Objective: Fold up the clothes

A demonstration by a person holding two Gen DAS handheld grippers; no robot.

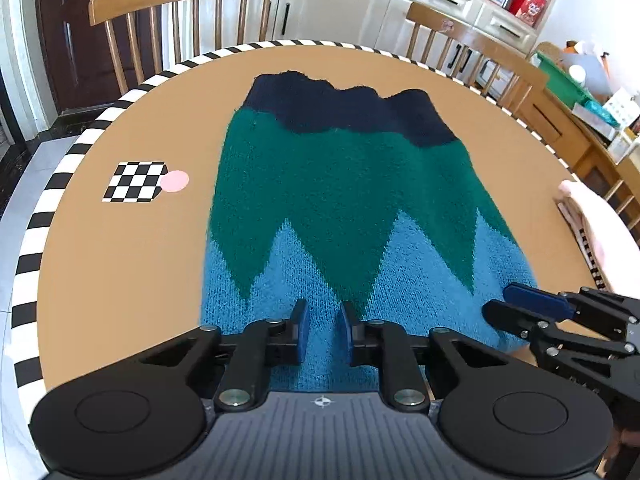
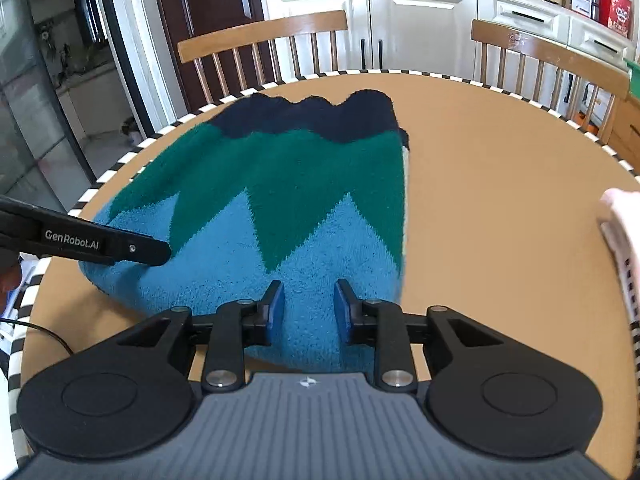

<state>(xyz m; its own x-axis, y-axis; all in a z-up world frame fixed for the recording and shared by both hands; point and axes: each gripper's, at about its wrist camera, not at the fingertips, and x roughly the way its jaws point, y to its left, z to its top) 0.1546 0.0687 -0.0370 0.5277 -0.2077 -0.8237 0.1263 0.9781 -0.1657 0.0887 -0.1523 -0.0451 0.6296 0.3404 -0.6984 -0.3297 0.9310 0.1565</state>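
The folded sweater (image 1: pixel 340 200) lies mid-bench (image 1: pixel 120 260), bare surface either side. Left hand-held gripper (image 1: pixel 323 330) and right hand-held gripper (image 2: pixel 309 310) hover released over its near blue hem.

The sweater's (image 1: pixel 340 200) near hem lies hidden behind both gripper bodies; the pink cloth (image 1: pixel 600 232) is cropped.

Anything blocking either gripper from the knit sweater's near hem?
Nothing visible. The left gripper and right gripper both sit open directly over the light-blue near edge of the blue, green and navy knit sweater, with no object between. The pink folded cloth lies off to the right on the round tan table.
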